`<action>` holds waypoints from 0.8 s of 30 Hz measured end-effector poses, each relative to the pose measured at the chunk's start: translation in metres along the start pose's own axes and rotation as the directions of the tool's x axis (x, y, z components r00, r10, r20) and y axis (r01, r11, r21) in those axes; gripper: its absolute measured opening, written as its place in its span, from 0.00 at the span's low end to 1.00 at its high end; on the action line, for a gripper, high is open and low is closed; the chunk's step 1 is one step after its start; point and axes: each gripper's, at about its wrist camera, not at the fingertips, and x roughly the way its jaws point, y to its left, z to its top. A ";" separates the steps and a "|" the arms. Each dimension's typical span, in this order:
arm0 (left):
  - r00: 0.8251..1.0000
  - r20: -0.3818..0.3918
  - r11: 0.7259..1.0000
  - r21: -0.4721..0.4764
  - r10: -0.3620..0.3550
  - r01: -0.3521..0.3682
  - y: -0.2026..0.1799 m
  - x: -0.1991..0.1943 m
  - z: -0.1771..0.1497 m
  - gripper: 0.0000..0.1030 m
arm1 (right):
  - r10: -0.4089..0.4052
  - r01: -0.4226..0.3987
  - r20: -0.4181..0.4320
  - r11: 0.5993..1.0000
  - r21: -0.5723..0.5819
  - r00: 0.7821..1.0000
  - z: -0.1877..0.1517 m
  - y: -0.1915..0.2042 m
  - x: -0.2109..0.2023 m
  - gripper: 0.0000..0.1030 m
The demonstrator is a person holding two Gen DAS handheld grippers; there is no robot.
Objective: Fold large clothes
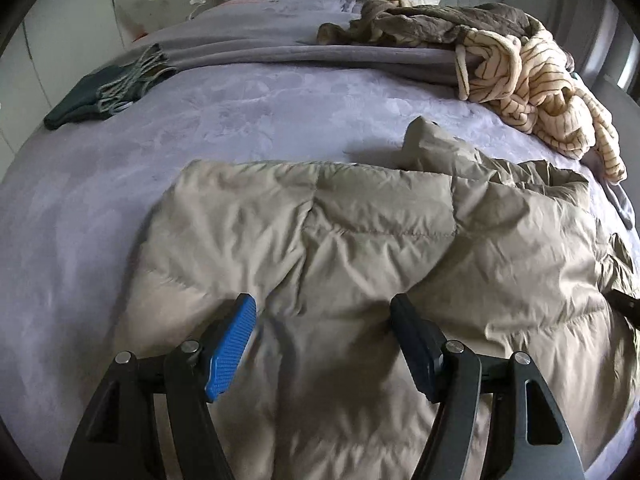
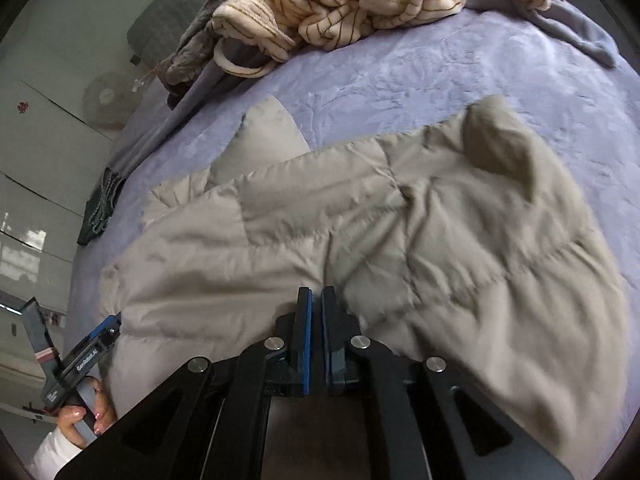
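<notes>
A wide bed with a lilac cover point(image 1: 248, 112) carries everything, and on its near part the beige padded jacket point(image 1: 360, 240) lies spread and wrinkled. Farther back a cream striped garment point(image 1: 532, 84) is piled against a brown-grey one point(image 1: 420, 24), and a small dark folded cloth point(image 1: 100, 92) rests near the left edge. The left gripper point(image 1: 324, 320) hangs over the jacket with its fingers apart and nothing between them, while the right gripper point(image 2: 316, 300) has its fingers together, holding no cloth.
</notes>
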 end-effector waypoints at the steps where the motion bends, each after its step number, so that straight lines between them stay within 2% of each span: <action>1: 1.000 -0.006 1.000 0.000 0.001 -0.001 0.001 -0.003 -0.001 0.69 | 0.003 -0.003 0.005 1.000 0.012 1.000 -0.005 -0.002 -0.010 0.08; 3: 1.000 -0.022 1.000 -0.003 0.002 -0.002 0.004 -0.011 -0.006 0.69 | 0.008 -0.008 0.014 0.999 0.034 1.000 -0.012 -0.005 -0.023 0.16; 5: 0.999 -0.037 1.000 -0.005 0.004 -0.004 0.006 -0.020 -0.012 0.69 | 0.008 -0.010 0.027 0.998 0.069 1.000 -0.024 -0.011 -0.041 0.31; 13: 0.996 -0.089 1.000 -0.027 -0.006 0.004 0.012 -0.053 -0.043 0.69 | 0.004 -0.006 0.013 0.989 0.150 1.000 -0.076 -0.026 -0.080 0.34; 16: 0.993 -0.117 0.999 -0.038 -0.032 0.027 0.013 -0.062 -0.060 0.69 | 0.001 -0.001 0.001 0.985 0.170 1.000 -0.095 -0.028 -0.089 0.38; 17: 0.992 -0.122 0.999 -0.035 -0.030 0.026 0.012 -0.065 -0.065 0.75 | -0.003 0.004 -0.001 0.984 0.176 1.000 -0.101 -0.029 -0.091 0.42; 18: 0.991 -0.128 0.999 -0.031 -0.022 0.019 0.012 -0.067 -0.070 0.90 | -0.007 0.007 -0.003 0.983 0.183 1.000 -0.106 -0.030 -0.093 0.43; 19: 0.992 -0.123 0.999 -0.032 -0.014 0.010 0.012 -0.072 -0.076 0.95 | -0.007 0.008 -0.006 0.981 0.192 1.000 -0.111 -0.031 -0.094 0.45; 24: 0.989 -0.146 0.999 -0.040 -0.015 0.009 0.013 -0.081 -0.091 0.95 | -0.007 0.011 -0.015 0.975 0.223 1.000 -0.128 -0.033 -0.099 0.46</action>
